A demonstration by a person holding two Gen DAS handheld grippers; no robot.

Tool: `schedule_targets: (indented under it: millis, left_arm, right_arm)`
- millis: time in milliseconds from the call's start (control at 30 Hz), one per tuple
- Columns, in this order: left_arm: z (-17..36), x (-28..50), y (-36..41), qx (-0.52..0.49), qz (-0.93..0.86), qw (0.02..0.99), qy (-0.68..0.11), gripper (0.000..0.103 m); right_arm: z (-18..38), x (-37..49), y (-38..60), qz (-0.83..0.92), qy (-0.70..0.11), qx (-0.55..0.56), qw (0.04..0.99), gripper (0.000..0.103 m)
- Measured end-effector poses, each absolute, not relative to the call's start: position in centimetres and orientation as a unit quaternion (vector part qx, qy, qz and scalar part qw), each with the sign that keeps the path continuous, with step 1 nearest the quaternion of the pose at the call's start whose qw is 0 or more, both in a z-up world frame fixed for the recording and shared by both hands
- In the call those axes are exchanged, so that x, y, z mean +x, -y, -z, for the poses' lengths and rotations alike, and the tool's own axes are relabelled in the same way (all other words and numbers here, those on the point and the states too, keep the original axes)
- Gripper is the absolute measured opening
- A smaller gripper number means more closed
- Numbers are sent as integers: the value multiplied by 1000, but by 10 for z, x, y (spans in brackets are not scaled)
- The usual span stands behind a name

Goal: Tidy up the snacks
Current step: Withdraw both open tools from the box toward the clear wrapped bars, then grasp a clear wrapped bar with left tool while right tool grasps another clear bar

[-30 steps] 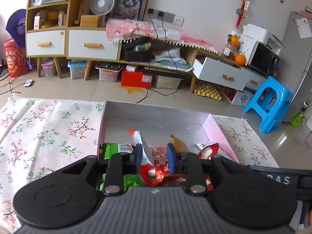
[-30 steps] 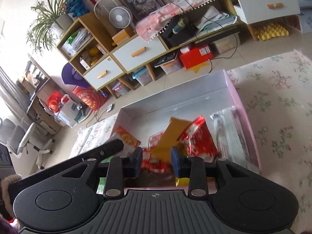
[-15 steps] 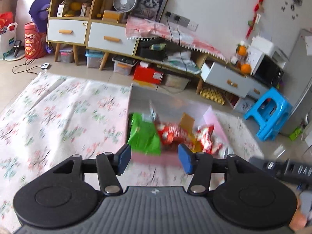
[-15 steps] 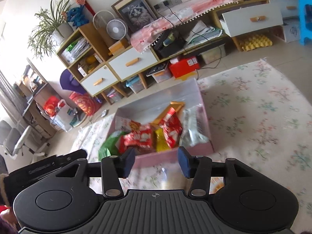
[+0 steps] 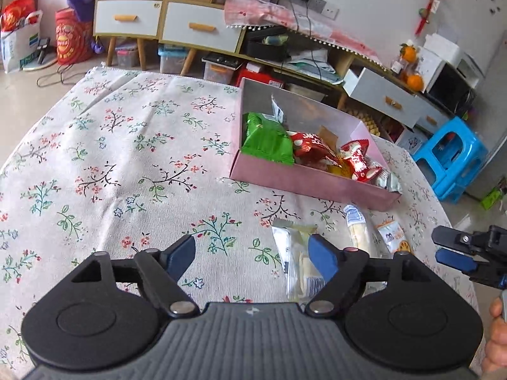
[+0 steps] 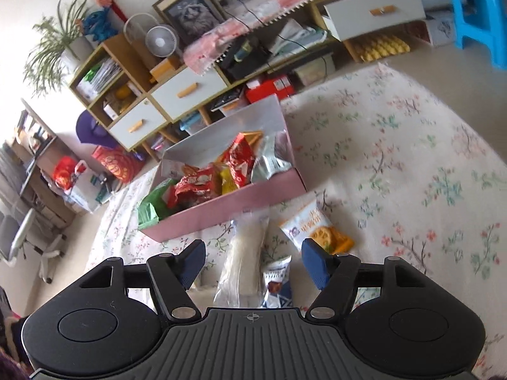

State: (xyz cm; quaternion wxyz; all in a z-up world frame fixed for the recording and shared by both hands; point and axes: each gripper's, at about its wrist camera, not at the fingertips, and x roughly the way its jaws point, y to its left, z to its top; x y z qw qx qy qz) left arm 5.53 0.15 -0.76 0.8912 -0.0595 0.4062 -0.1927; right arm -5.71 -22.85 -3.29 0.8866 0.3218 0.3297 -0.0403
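A pink box (image 5: 304, 182) (image 6: 228, 204) sits on the flowered cloth, holding a green packet (image 5: 266, 141), red packets (image 5: 312, 152) and a silver one. Three loose snacks lie in front of it: a pale clear-wrapped packet (image 5: 296, 261) (image 6: 245, 253), a slim white one (image 5: 356, 231) and an orange-printed packet (image 5: 393, 237) (image 6: 317, 224). My left gripper (image 5: 252, 255) hovers over the cloth, jaws opening, nothing between its pads. My right gripper (image 6: 252, 259) (image 5: 456, 253) is also opening above the pale packet without touching it.
The flowered tablecloth (image 5: 111, 158) spreads wide to the left of the box. Beyond the table stand a low cabinet with white drawers (image 5: 158, 28), a blue stool (image 5: 450, 158) and storage boxes on the floor. A hand (image 5: 497, 338) shows at the right edge.
Both grippers pulled back out of the pink box toward the near side of the table and their jaws spread apart. The snacks they were pinching now lie in the box.
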Motion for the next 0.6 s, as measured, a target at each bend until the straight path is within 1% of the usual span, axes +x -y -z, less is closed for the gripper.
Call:
schedule_targets:
  millis: [133, 200, 267, 467, 600]
  left_arm:
    - [9, 49, 7, -36, 213, 890, -403, 74]
    - [9, 45, 14, -26, 236, 885, -401, 64]
    - [6, 39, 24, -4, 264, 883, -389, 59]
    - [2, 20, 56, 109, 339, 870, -341, 59]
    - [8, 28, 68, 148, 390, 833, -364, 58]
  right_arm:
    - [37, -56, 224, 35, -344, 304, 888, 68]
    - [38, -56, 224, 36, -345, 310, 885, 68]
    - [41, -57, 228, 32, -345, 335, 876, 68]
    - [38, -60, 231, 41, -348, 328, 877, 68]
    - [38, -59, 233, 43, -351, 328, 876, 68]
